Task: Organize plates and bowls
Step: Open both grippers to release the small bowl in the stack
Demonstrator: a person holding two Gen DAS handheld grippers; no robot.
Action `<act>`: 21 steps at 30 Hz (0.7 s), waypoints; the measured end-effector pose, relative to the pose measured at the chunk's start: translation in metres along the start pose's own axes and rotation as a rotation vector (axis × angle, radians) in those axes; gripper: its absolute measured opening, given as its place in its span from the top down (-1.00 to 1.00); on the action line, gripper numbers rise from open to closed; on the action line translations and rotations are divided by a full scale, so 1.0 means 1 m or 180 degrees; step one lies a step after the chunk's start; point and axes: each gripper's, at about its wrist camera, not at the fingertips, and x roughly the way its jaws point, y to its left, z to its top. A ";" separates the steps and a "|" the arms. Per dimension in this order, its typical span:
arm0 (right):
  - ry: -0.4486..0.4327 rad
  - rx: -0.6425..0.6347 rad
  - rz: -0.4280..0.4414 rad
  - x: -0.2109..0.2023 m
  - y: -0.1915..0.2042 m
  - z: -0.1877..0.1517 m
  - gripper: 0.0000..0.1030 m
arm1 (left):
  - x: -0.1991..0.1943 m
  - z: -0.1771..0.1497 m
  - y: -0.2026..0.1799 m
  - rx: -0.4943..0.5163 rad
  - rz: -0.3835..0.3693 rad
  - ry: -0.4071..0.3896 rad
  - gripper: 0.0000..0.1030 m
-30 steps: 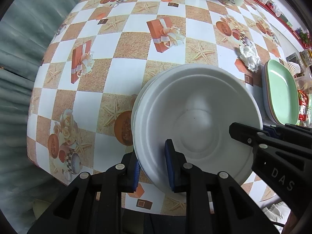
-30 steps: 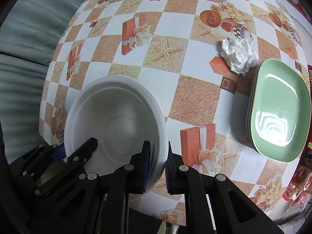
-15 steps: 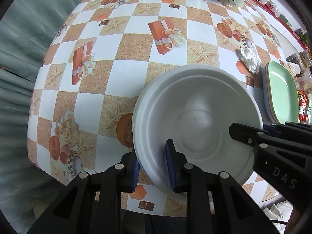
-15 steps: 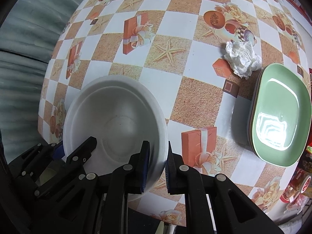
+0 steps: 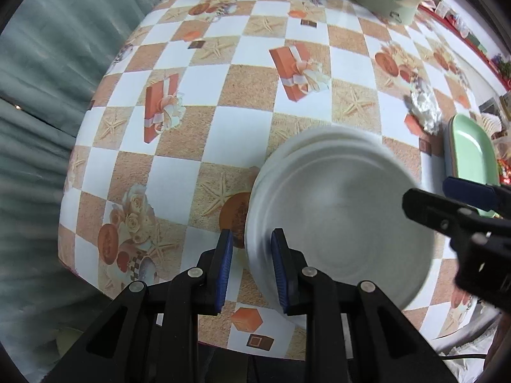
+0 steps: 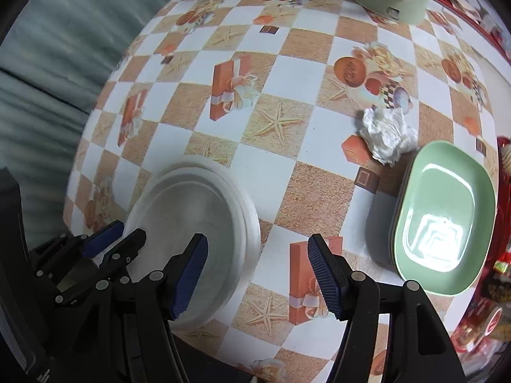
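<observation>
though blurred, white bowls [image 5: 338, 210] seem stacked; left gripper [image 5: 250, 265] straddles rim, right gripper [image 6: 257, 274] wide.

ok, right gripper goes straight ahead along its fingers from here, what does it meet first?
Probably bare tablecloth. The right gripper has its jaws open, with the white bowls just left of that line and the green plates off to the right. The crumpled tissue lies farther on, right of centre. Depth is unclear.
</observation>
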 end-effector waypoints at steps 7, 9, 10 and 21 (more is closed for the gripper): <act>0.0042 0.0103 0.0390 -0.020 -0.011 -0.012 -0.22 | -0.011 -0.007 0.016 -0.0081 -0.0032 -0.0065 0.46; 0.0162 0.0029 0.0567 -0.019 -0.007 -0.021 -0.11 | -0.013 -0.009 0.019 -0.0105 -0.0078 -0.0092 0.46; 0.0184 -0.0015 0.0590 -0.019 -0.004 -0.024 -0.11 | -0.012 -0.008 0.019 -0.0110 -0.0117 -0.0081 0.46; 0.0127 -0.0144 0.0596 -0.013 0.017 -0.029 -0.11 | -0.003 0.005 0.007 -0.0149 -0.0261 -0.0149 0.43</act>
